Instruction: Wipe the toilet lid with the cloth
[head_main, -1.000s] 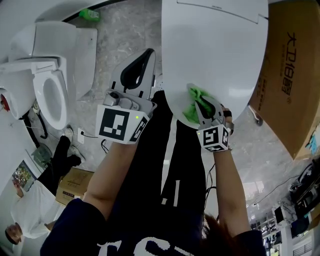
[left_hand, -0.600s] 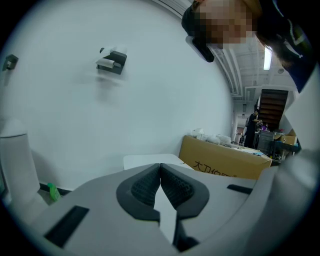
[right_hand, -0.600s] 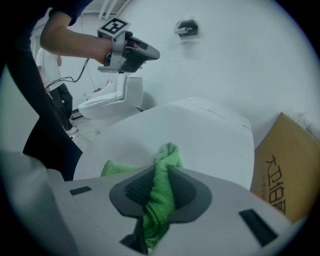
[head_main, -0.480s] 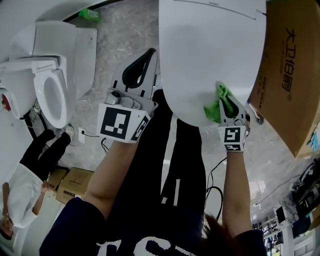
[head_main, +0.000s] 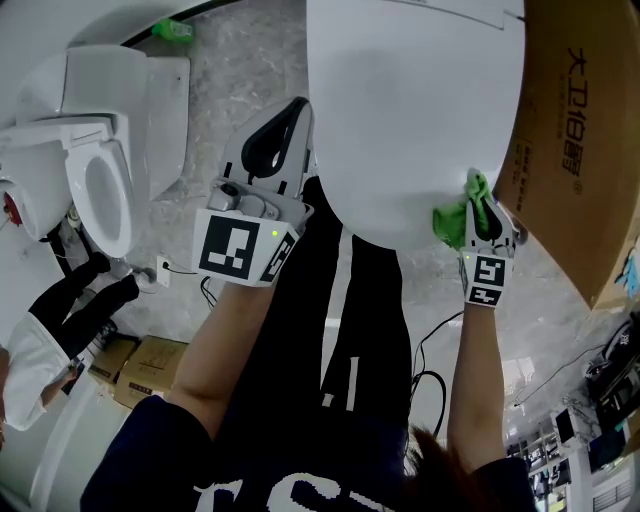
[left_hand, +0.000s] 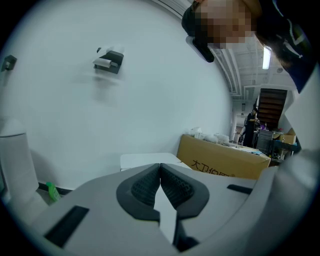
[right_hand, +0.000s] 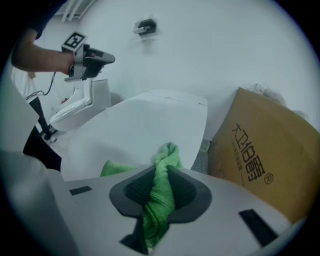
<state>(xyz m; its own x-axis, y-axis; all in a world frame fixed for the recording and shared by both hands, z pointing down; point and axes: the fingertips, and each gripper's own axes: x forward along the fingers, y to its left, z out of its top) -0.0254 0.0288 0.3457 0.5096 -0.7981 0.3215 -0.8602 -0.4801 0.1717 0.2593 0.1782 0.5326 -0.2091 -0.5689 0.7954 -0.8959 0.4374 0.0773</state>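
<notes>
We had swept the cloth (head_main: 452, 220), clenched in our right hand-held gripper (head_main: 484, 212), across the toilet lid (head_main: 410, 110) to its lower-right rim, so that front strip looked wiped. Our left hand-held gripper (head_main: 278, 140) hung closed, empty.

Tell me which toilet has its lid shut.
The toilet beside the cardboard box, under the green cloth; the far-left toilet shows its open bowl.

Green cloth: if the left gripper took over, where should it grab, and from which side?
Probably the cloth at its bunched fold poking past the right gripper and its shut jaws, approached from over the toilet lid; that fold stands up off the surface, the rest is pinched.
</notes>
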